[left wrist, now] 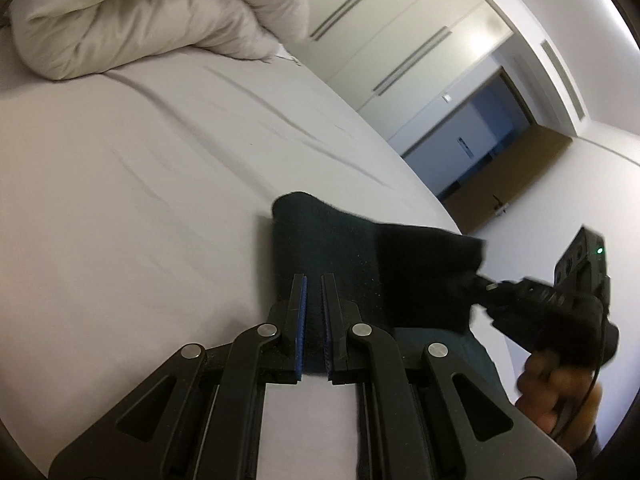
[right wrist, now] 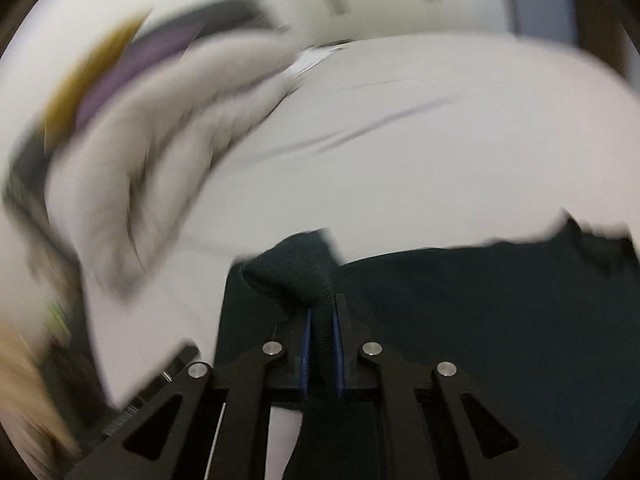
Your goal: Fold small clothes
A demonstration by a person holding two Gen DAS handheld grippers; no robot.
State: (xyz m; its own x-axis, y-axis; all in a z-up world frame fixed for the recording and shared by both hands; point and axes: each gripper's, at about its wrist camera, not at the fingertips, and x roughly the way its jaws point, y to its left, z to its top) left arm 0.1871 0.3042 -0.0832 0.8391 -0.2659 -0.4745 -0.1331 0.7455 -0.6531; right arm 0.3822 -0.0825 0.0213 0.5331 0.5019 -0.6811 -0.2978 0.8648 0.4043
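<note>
A dark green small garment (left wrist: pixel 324 248) lies on the white bed sheet (left wrist: pixel 140 184). My left gripper (left wrist: pixel 314 280) rests over its near edge with the jaws narrowly apart, cloth showing between the blue pads. My right gripper (right wrist: pixel 322 312) is shut on a bunched fold of the same dark garment (right wrist: pixel 480 312) and lifts that edge. In the left wrist view the right gripper (left wrist: pixel 478 286) pinches the garment's right corner, held by a hand. The right wrist view is blurred by motion.
A rumpled white duvet (left wrist: pixel 152 16) lies at the far end of the bed; it also shows in the right wrist view (right wrist: pixel 160 152). White wardrobe doors (left wrist: pixel 380 32) and a doorway (left wrist: pixel 492 140) stand beyond the bed's right edge.
</note>
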